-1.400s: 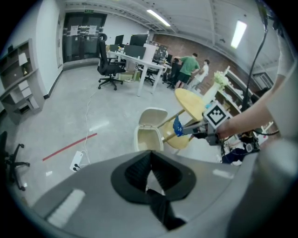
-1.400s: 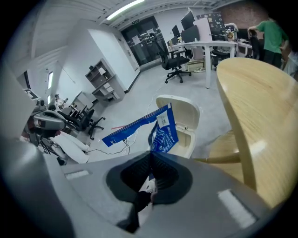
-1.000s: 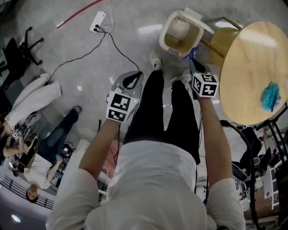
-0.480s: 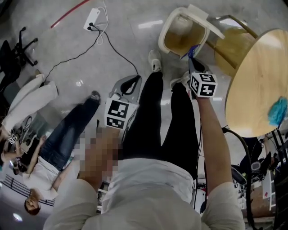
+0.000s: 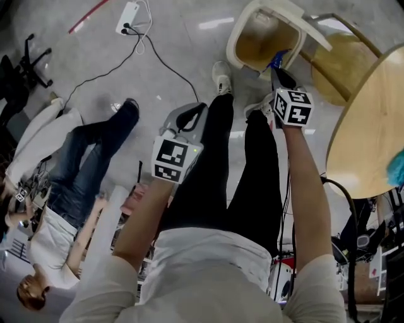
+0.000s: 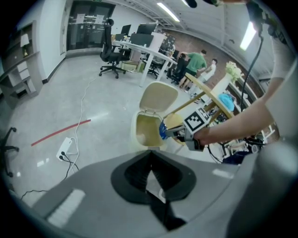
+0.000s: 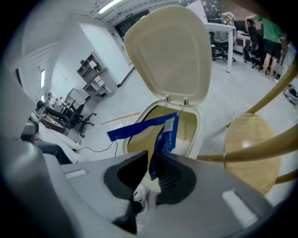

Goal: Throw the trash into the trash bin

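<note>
Blue plastic wrapper (image 7: 165, 132) is sticking up out of the right gripper (image 7: 151, 160). Its lower end is sitting between the jaws and its upper part is hanging directly over the mouth of the trash bin (image 7: 203, 132). In the head view the wrapper (image 5: 275, 60) is showing at the bin's near rim, with the right gripper (image 5: 278, 70) pointing steeply down at the trash bin (image 5: 233, 53). The lid (image 7: 167, 56) is standing raised behind the opening, and the bin's inside is showing a pale tan.

Grey polished floor (image 5: 170, 31) is reflecting the ceiling lights. A white power strip (image 5: 126, 9) with its cable is lying on it near a red line (image 5: 88, 16). A wooden chair (image 5: 334, 60) is standing just beside the bin, and a round wooden table (image 5: 366, 139) is filling the right edge of the head view. A person in jeans (image 5: 95, 158) is showing at the left. In the left gripper view, desks (image 6: 139, 44) and office chairs (image 6: 111, 58) are lining the far side of the room.

The right gripper's jaws have just been opening. They are standing a narrow slit apart with the wrapper between them. The wrapper is leaning on the jaw at the right of that view, and a sliver of light is showing on its other side. The left gripper (image 5: 192, 113) is hanging well apart from the bin, over the person's leg. Its jaws (image 6: 149, 155) are meeting tip to tip with nothing between them.
</note>
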A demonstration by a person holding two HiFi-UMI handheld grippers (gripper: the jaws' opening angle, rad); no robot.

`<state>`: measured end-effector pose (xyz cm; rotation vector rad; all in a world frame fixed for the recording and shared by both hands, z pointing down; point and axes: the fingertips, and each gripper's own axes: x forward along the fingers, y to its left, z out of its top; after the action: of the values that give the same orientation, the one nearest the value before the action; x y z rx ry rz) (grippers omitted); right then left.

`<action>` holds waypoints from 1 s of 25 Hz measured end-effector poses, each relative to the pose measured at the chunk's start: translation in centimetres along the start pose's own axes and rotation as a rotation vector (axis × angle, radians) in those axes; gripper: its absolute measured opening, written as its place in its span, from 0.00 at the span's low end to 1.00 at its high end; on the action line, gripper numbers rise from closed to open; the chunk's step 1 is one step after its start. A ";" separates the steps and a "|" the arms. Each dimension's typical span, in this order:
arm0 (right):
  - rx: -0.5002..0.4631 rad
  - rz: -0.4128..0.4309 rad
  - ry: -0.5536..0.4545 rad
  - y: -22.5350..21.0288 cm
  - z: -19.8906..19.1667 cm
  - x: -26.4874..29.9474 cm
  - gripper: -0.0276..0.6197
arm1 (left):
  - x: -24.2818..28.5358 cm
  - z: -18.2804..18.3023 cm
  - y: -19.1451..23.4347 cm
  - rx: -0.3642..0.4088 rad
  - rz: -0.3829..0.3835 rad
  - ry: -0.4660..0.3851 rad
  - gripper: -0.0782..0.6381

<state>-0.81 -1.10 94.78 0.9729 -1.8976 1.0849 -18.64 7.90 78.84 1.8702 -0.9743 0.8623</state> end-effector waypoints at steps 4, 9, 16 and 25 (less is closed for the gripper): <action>0.004 -0.017 0.004 -0.2 -0.1 -0.1 0.22 | 0.1 -0.1 0.0 0.002 -0.002 -0.005 0.12; -0.006 -0.012 0.009 -0.4 -0.5 -0.4 0.25 | 0.6 0.0 -0.4 0.004 -0.003 -0.006 0.12; -0.048 0.010 0.008 0.9 -0.3 -1.9 0.23 | 0.4 0.7 -1.1 0.000 -0.005 -0.014 0.12; -0.079 0.012 -0.017 3.1 0.2 -5.6 0.15 | -1.6 2.1 -2.3 0.013 0.002 -0.043 0.12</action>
<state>-1.06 1.22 88.79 0.9300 -1.9471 1.0038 -16.98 7.27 75.80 1.9056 -0.9986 0.8343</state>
